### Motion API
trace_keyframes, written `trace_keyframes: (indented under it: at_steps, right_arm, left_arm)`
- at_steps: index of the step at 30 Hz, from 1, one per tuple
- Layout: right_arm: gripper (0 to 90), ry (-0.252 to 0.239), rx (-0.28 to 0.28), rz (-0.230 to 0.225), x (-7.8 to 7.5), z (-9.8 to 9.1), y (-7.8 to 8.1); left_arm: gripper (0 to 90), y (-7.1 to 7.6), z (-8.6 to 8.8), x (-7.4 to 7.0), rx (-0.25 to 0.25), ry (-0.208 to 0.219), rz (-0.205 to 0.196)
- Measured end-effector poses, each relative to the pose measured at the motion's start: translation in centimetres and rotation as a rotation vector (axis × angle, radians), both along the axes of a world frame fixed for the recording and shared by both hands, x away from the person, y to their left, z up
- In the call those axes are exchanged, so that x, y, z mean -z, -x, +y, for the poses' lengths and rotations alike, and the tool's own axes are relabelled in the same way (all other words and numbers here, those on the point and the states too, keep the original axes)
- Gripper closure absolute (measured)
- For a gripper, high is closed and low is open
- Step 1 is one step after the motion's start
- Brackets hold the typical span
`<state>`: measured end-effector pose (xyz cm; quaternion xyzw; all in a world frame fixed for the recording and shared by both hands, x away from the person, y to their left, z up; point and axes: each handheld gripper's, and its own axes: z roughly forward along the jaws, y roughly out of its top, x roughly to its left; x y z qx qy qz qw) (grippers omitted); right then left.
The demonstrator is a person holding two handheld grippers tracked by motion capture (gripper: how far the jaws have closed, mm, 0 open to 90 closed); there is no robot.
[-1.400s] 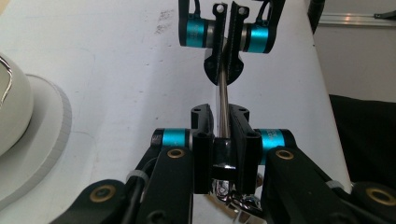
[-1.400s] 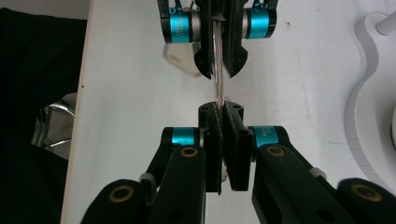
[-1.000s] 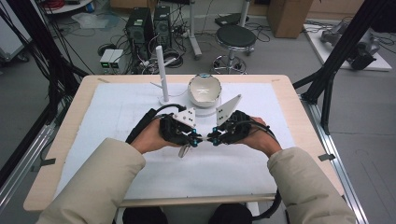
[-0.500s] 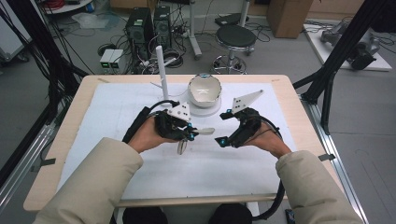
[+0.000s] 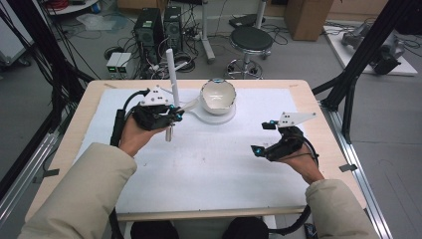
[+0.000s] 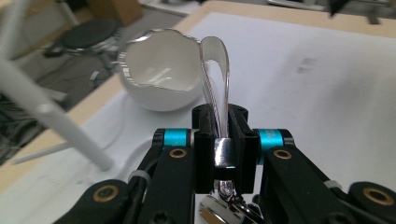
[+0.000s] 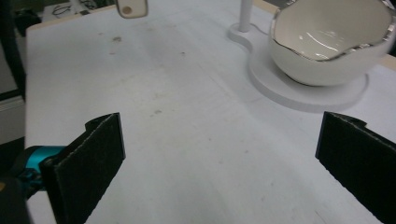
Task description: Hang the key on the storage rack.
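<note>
A metal spoon (image 6: 215, 70) stands up between the jaws of my left gripper (image 6: 222, 135), which is shut on its neck. Its scoop points at the white bowl (image 6: 159, 70) just beyond. In the high view the left gripper (image 5: 174, 114) is at the far left of the mat, beside the bowl (image 5: 217, 94), and the spoon's handle (image 5: 169, 133) hangs below it. My right gripper (image 5: 262, 137) is at the right of the mat. Its jaws have just been opening and now stand wide apart over bare mat (image 7: 224, 154) with nothing between them.
The bowl with its wavy metallic rim (image 7: 327, 46) sits on a flat white stand base (image 7: 303, 93). A thin white pole (image 5: 172, 69) rises from that base at the left. A white mat (image 5: 209, 169) covers the wooden table (image 5: 74, 129). A stool and computers stand beyond the far edge.
The two grippers, close together at mid-table before, have parted. The right one opened and moved right and nearer the person. The left one carried the spoon left and farther, toward the bowl.
</note>
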<state>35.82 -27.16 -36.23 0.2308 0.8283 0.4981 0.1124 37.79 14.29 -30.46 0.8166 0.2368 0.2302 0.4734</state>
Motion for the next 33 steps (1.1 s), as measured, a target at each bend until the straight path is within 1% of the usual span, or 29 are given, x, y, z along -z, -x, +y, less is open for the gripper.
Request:
trace_keyframes:
  at_steps: [1,3,6,8,10,12,13,14,15,16,18,19,21,26,28,29,31,32,33]
  right_arm:
    - [0.4,-0.002,0.014,-0.007,0.3,-0.3,0.1]
    - [0.4,-0.013,0.035,-0.017,0.6,-0.9,0.3]
    - [0.5,-0.037,0.074,-0.041,1.1,-2.0,0.6]
    - [0.5,-0.057,0.100,-0.053,1.4,-2.6,0.8]
    - [0.5,-0.075,0.124,-0.064,1.7,-3.2,1.0]
    - [0.5,-0.081,0.139,-0.072,1.9,-3.6,1.2]
    - [0.5,-0.083,0.145,-0.084,2.0,-3.7,1.3]
    - [0.4,-0.087,0.154,-0.086,2.2,-3.9,1.4]
    - [0.4,-0.098,0.155,-0.098,2.3,-4.0,1.5]
    - [0.5,-0.111,0.155,-0.104,2.5,-4.2,1.6]
    - [0.5,-0.121,0.173,-0.120,2.8,-4.4,1.8]
    - [0.5,-0.121,0.176,-0.119,3.0,-4.6,1.9]
    - [0.4,-0.128,0.186,-0.134,3.2,-4.8,2.0]
    - [0.4,-0.147,0.207,-0.139,3.9,-5.2,2.3]
    - [0.4,-0.142,0.216,-0.146,4.2,-5.3,2.4]
    - [0.5,-0.144,0.216,-0.158,4.2,-5.3,2.5]
    - [0.4,-0.156,0.215,-0.166,4.4,-5.3,2.6]
    - [0.5,-0.158,0.220,-0.163,4.4,-5.4,2.7]
    - [0.5,-0.157,0.219,-0.169,4.5,-5.4,2.7]
  left_arm:
    - [81.7,0.0,0.2,0.0,-0.017,0.017,-0.009]
    - [81.7,-0.2,0.8,-0.1,-0.044,0.039,-0.021]
    - [81.7,-0.5,1.4,-0.1,-0.084,0.050,-0.040]
    - [81.7,-0.7,1.7,-0.1,-0.108,0.067,-0.045]
    - [81.7,-0.8,1.9,-0.1,-0.130,0.070,-0.061]
    - [81.7,-1.0,2.1,0.0,-0.155,0.092,-0.073]
    - [81.7,-1.1,2.3,0.0,-0.168,0.101,-0.079]
    - [81.7,-1.2,2.4,0.1,-0.182,0.111,-0.083]
    - [81.7,-1.4,2.5,0.2,-0.194,0.117,-0.085]
    - [81.7,-1.6,2.6,0.3,-0.199,0.120,-0.086]
    - [81.7,-2.0,2.8,0.5,-0.219,0.138,-0.083]
    - [81.6,-2.2,2.8,0.6,-0.227,0.147,-0.082]
    - [81.7,-2.6,3.0,0.7,-0.246,0.144,-0.086]
    - [81.7,-3.4,3.2,1.3,-0.274,0.130,-0.084]
    - [81.7,-3.6,3.3,1.5,-0.284,0.129,-0.083]
    - [81.6,-3.8,3.3,1.6,-0.284,0.129,-0.082]
    - [81.7,-4.1,3.3,1.9,-0.288,0.122,-0.085]
    - [81.7,-4.2,3.3,2.0,-0.288,0.123,-0.080]
    - [81.6,-4.3,3.2,2.2,-0.296,0.128,-0.080]
